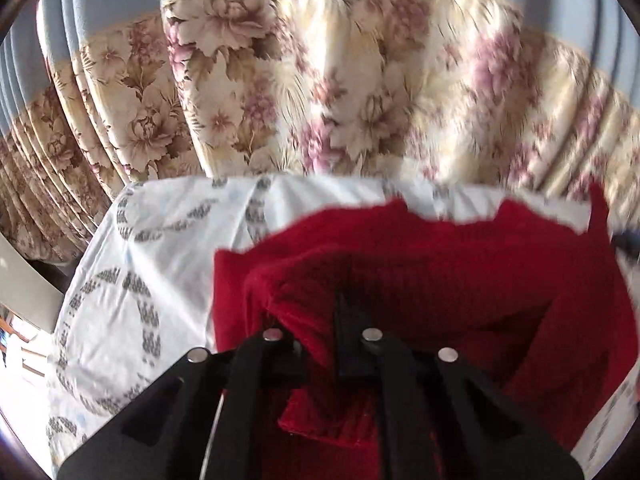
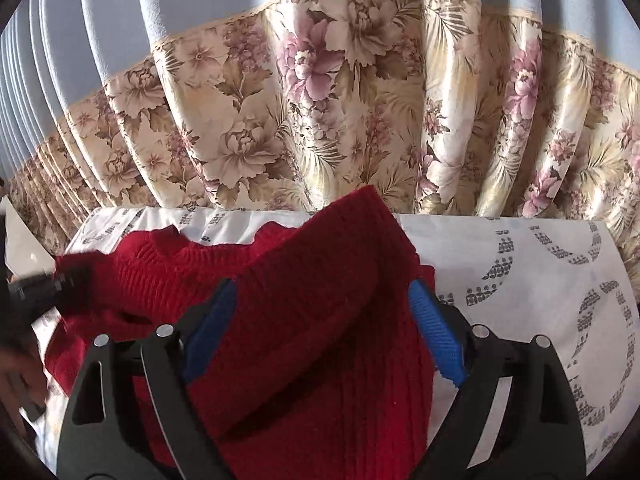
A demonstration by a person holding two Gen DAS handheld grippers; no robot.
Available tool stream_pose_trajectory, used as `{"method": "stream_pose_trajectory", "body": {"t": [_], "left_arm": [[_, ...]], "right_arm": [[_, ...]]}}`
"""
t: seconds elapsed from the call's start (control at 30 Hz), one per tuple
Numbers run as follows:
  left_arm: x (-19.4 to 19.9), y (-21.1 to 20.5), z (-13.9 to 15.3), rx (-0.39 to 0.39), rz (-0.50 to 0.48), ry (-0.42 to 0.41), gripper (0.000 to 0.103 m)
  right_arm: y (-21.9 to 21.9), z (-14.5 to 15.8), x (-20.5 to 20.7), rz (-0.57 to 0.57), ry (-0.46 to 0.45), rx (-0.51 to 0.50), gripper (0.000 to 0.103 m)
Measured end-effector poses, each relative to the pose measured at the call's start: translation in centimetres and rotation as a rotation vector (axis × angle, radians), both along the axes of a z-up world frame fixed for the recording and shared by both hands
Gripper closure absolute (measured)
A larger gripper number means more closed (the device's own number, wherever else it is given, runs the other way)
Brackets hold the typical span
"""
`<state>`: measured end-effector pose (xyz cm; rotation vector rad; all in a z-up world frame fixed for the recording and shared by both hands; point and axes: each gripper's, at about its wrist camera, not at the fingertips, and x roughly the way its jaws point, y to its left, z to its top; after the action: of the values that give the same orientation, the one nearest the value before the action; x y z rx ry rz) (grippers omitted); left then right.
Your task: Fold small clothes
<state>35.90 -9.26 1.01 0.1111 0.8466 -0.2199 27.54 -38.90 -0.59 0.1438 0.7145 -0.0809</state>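
A red knitted sweater [image 1: 460,264] lies bunched on a white sheet with grey crescent prints [image 1: 160,260]. My left gripper [image 1: 346,312] is shut, its dark fingers pinched together on a fold of the sweater near its left side. In the right wrist view the sweater [image 2: 168,272] runs from the left up into a raised fold between the fingers of my right gripper [image 2: 324,284]. That gripper stands wide open. Its blue pads [image 2: 436,336] flank the fold, the left one partly covered by fabric. The left gripper [image 2: 36,288] shows as a dark blur at the sweater's far left.
A pleated floral curtain [image 2: 320,120] with a pale blue top hangs right behind the far edge of the sheet [image 2: 520,300]. A hand [image 2: 16,380] shows at the lower left of the right wrist view. Bare sheet lies to the sweater's left and right.
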Motion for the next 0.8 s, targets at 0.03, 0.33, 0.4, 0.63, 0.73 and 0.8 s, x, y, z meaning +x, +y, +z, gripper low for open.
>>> {"method": "stream_pose_trajectory", "body": {"t": [0.03,0.33,0.4,0.63,0.73,0.8], "left_arm": [[0.6,0.1,0.6,-0.005,0.013,-0.012,0.094],[8.0,0.6,0.9,-0.222,0.108,0.168,0.091],[8.2,0.8,1.0,-0.227,0.115,0.204,0.089],[3.6,4.2,5.1,-0.348,0.13,0.058,0.014],[2.5,5.8,6.3,-0.367,0.173,0.007,0.011],[1.7,6.6,6.4,-0.36,0.202,-0.011,0.01]], "right_arm": [[0.0,0.0,0.0,0.0,-0.003,0.0,0.016],[-1.2,-0.1,0.5,-0.045,-0.013,0.006,0.016],[-1.1,-0.2,0.5,-0.042,-0.008,-0.009,0.016],[-1.0,0.5,0.5,-0.021,-0.043,-0.009,0.015],[0.9,1.6,0.8,0.069,-0.066,-0.003,0.015],[2.9,2.1,1.6,0.143,-0.054,0.001,0.015]]}}
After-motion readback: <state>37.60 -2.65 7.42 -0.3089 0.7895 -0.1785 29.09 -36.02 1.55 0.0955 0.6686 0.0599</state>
